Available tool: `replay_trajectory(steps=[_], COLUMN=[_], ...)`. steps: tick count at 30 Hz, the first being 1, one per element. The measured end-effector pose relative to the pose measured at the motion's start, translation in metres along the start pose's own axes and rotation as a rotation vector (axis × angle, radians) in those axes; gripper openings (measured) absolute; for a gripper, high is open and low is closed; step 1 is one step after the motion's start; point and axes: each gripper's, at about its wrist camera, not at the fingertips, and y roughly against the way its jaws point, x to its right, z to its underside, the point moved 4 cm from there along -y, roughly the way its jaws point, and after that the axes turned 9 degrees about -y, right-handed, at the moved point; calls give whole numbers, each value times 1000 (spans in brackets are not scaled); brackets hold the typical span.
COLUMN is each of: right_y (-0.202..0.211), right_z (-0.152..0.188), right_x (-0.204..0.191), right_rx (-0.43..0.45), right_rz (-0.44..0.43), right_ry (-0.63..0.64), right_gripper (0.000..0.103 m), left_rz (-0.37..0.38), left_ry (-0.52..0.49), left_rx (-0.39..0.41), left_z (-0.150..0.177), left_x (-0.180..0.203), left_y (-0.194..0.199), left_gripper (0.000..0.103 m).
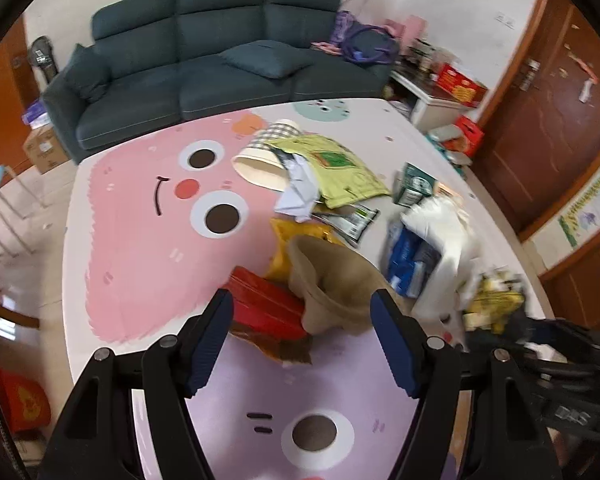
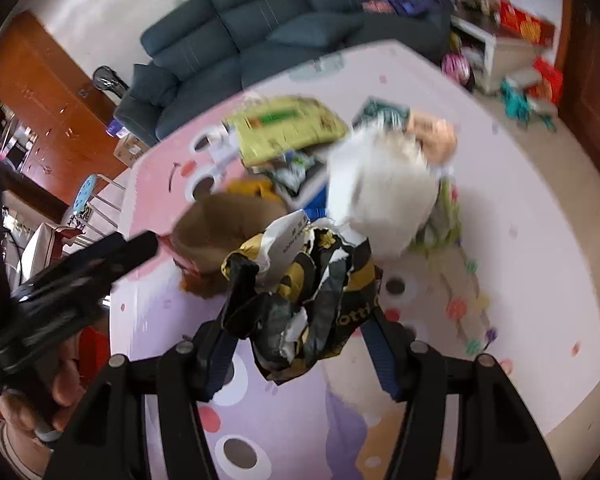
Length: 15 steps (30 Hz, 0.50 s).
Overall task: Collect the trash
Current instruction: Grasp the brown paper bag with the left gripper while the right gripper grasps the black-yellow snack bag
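Note:
Trash lies in a heap on a cartoon play mat [image 1: 140, 240]. My left gripper [image 1: 302, 338] is open; a crumpled brown paper bag [image 1: 332, 284] and a red box [image 1: 266, 306] lie between and just beyond its fingertips. Behind them are a yellow wrapper [image 1: 284, 248], a paper cup [image 1: 260, 168], a yellow-green bag [image 1: 340, 168] and a white plastic bag [image 1: 444, 236]. My right gripper [image 2: 300, 340] holds a black-and-yellow bag [image 2: 312, 280] bunched between its fingers, with the white plastic bag [image 2: 380, 192] hanging beyond it. The brown paper bag [image 2: 224, 220] shows at its left.
A dark blue sofa [image 1: 220, 52] stands behind the mat. A white cabinet [image 1: 432, 100] with red boxes is at the right, by a wooden door [image 1: 548, 120]. A blue stool [image 2: 86, 192] and cardboard boxes [image 1: 44, 148] are at the left. My left gripper's body [image 2: 80, 276] crosses the right wrist view.

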Motion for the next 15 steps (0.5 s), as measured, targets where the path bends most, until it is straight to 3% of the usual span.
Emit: replay_trajectory(steps=[6,10,15], right_y=[-1,-8,-17], right_z=[-17,-23,-28], right_x=[1,5,11], right_rx=[92,112,132], right_rz=[52,64,61], right_ry=[60,61,48], right_gripper=[59,58,58], left_rz=[-27,-44,-65], left_ry=[56,58,84], left_rx=[-29,-52,-74], left_z=[-4,-4,-4], left_x=[2,8,9], left_y=[-22,-34,-46], left_gripper=[68,58,58])
